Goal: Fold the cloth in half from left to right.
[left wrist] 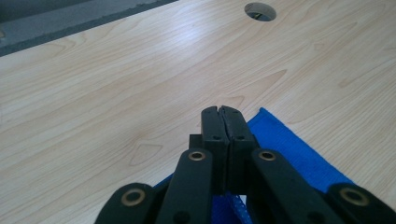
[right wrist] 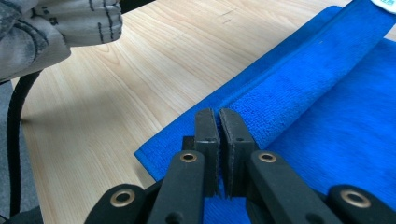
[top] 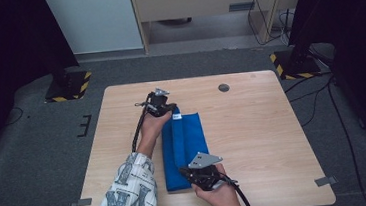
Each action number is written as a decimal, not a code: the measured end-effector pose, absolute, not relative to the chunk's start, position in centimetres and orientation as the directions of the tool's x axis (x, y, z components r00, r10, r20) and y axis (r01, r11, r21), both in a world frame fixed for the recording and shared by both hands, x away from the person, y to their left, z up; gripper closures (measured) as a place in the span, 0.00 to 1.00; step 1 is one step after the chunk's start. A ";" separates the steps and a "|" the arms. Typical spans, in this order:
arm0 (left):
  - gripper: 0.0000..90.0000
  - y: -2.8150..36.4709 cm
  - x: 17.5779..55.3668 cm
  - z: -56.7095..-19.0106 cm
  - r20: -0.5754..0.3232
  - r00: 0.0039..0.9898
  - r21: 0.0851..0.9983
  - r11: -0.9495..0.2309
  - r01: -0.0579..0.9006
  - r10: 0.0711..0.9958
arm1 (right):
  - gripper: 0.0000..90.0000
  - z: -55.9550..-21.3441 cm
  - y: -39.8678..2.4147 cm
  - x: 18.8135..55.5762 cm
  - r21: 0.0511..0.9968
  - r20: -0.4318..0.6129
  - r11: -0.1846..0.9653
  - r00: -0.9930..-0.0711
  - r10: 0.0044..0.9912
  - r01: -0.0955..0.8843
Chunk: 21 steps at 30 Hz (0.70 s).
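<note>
At the near edge of the wooden table (top: 253, 127), the right gripper (top: 203, 176) sits in a hand over the near end of the blue towel (top: 184, 143), its jaws pressed together; whether cloth is caught between them cannot be told. Beyond it the towel lies folded lengthwise on the tabletop, one layer doubled over. Farther off, the left gripper (top: 163, 106) hovers at the towel's far corner, jaws likewise pressed together, with a round cable hole (top: 224, 87) behind.

No text is legible; the towel's white label (top: 176, 116) seems too small.
</note>
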<state>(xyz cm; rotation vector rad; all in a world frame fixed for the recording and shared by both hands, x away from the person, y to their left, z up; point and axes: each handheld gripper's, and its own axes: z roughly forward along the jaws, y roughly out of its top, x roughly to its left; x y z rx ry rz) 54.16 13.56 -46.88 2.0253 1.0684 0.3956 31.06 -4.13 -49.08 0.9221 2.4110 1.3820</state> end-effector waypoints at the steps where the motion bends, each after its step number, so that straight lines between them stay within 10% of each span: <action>1: 0.99 13.4 54.2 -46.8 -0.082 0.597 0.767 -0.331 0.549 0.798 | 0.97 -49.0 -4.3 31.1 0.835 0.119 0.363 -0.780 0.615 0.414; 21: 0.99 11.2 54.4 -47.4 -0.104 0.599 0.775 -0.313 0.549 0.794 | 0.96 -49.5 -6.5 31.2 0.825 0.118 0.364 -0.762 0.637 0.432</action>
